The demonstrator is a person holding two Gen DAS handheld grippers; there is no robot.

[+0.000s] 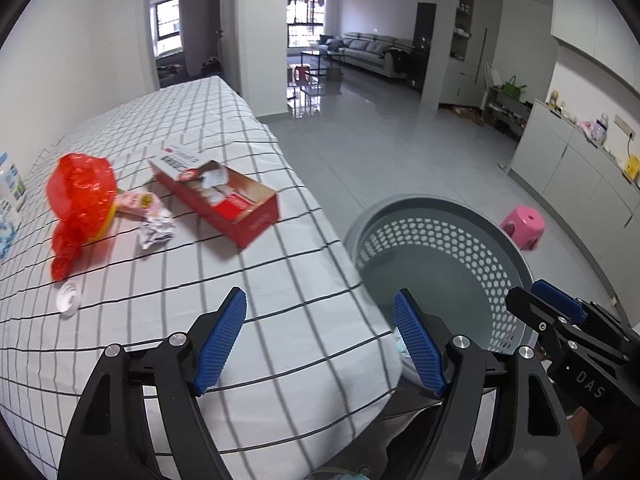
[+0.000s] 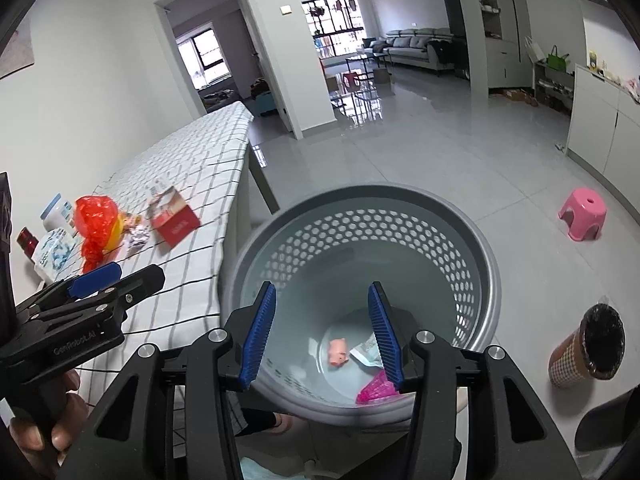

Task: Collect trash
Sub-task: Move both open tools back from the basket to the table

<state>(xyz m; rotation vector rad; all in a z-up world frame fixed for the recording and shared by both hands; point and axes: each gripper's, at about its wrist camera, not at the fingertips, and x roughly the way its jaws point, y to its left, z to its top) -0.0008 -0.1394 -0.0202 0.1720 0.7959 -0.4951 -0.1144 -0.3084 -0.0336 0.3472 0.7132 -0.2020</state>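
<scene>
On the checked tablecloth [image 1: 280, 280] lie a red plastic bag [image 1: 80, 196], an open red box [image 1: 224, 196], a pink packet [image 1: 138, 202], a crumpled wrapper [image 1: 156, 230] and a white lid [image 1: 68, 298]. My left gripper [image 1: 318, 300] hangs open over the table's near edge with nothing between its fingers. My right gripper [image 2: 322, 292] is open and empty above the grey perforated basket [image 2: 488, 264] on the floor. In the basket's bottom lie a pink pig toy [image 2: 339, 353], a paper scrap [image 2: 366, 354] and a pink wrapper [image 2: 374, 392].
A white bottle [image 2: 56, 210], a tissue pack [image 2: 54, 252] and a red can [image 2: 27, 240] stand at the table's left by the wall. On the floor are a pink stool [image 2: 584, 216] and a checked cup with a black liner [image 2: 588, 348]. A hand [image 2: 48, 420] holds the left gripper's handle.
</scene>
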